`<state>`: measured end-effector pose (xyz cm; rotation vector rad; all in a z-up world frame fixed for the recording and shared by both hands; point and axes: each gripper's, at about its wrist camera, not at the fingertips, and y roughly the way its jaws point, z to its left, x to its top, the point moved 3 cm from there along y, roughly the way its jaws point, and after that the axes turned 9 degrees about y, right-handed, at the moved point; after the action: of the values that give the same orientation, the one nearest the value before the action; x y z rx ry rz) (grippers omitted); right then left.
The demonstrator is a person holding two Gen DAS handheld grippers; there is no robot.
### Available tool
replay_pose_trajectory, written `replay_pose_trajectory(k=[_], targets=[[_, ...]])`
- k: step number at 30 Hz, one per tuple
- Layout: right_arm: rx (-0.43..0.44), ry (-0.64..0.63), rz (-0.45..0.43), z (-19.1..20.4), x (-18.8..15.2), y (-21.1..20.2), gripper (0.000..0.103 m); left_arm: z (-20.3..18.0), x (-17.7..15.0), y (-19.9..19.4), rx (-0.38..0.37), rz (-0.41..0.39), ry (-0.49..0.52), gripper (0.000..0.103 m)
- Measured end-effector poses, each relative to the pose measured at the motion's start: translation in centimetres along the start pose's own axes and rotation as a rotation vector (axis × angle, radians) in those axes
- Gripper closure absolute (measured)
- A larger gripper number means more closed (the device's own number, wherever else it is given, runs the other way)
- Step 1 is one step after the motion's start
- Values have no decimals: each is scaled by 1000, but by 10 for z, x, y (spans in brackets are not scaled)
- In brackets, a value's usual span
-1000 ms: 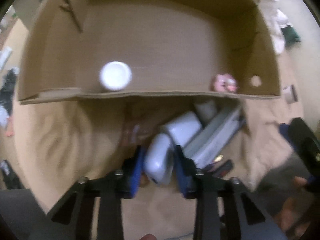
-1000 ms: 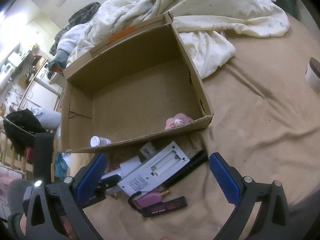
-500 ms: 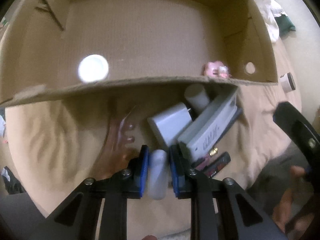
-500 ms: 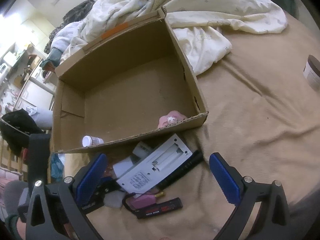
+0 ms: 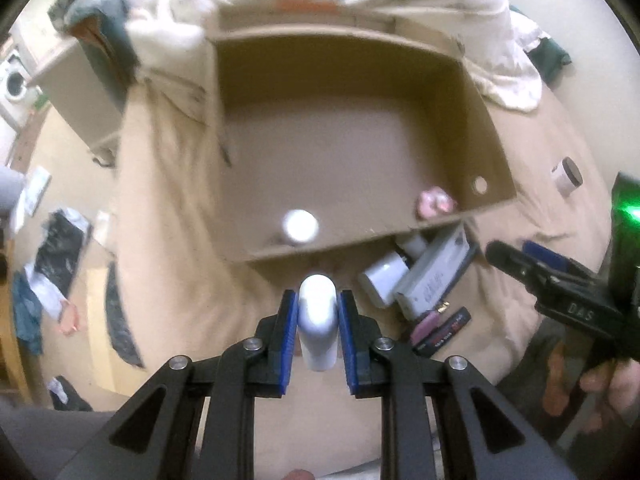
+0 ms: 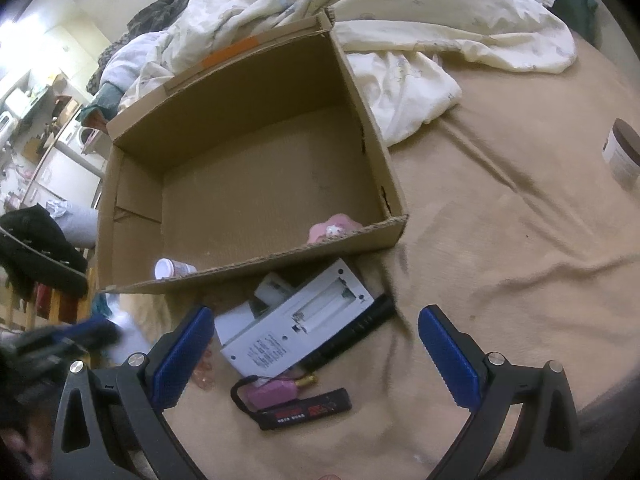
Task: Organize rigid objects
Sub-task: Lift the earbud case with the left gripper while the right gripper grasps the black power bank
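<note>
We saw the cardboard box (image 6: 248, 184) on the bed (image 6: 520, 260), a white bottle (image 5: 300, 226) inside. Our left gripper (image 5: 318, 320) clamped a white oblong object (image 5: 317, 320) before the box; our right gripper (image 6: 316, 356) gaped above the white device (image 6: 296, 336).

The left hand-held gripper (image 5: 317, 322) has a black frame with triangular cut-outs and round silver screws at the joints. Its two fingers carry flat blue pads (image 5: 289, 336) with a ribbed face. The right hand-held gripper (image 6: 316, 356) is built the same way: black arms, silver screws, blue ribbed pads (image 6: 450, 362). On its side, white letters read "DAS" and a green light shines on the body.
</note>
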<state>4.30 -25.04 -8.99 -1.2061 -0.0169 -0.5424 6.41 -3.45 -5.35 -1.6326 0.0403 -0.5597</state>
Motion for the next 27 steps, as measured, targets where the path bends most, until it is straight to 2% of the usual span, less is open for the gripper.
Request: replay_pose_trajectory(k=[2, 4, 7, 9, 13, 17, 20, 23, 27], targets=[[8, 0, 19, -3, -2, 0, 0, 14, -1, -4, 35, -16, 6, 84], [43, 13, 78, -6, -5, 2, 0, 21, -3, -2, 64, -28, 5, 84], [77, 1, 162, -6, -12, 8, 0, 30, -12, 10, 44, -15, -50, 84], [32, -42, 197, -3, -21, 17, 0, 30, -11, 13, -5, -11, -89, 84], [-49, -126, 294, 7, -42, 40, 0, 26, -7, 6, 24, -42, -58, 84], [-104, -237, 383, 23, -68, 61, 0, 26, -10, 7, 3, -34, -56, 84], [-177, -329, 408, 33, -87, 75, 0, 26, -10, 5, 8, -46, -56, 84], [-265, -436, 383, 42, -100, 84, 0, 25, -11, 4, 13, -50, -56, 84], [-272, -458, 350, 46, -105, 84, 0, 24, -11, 5, 27, -48, -48, 84]])
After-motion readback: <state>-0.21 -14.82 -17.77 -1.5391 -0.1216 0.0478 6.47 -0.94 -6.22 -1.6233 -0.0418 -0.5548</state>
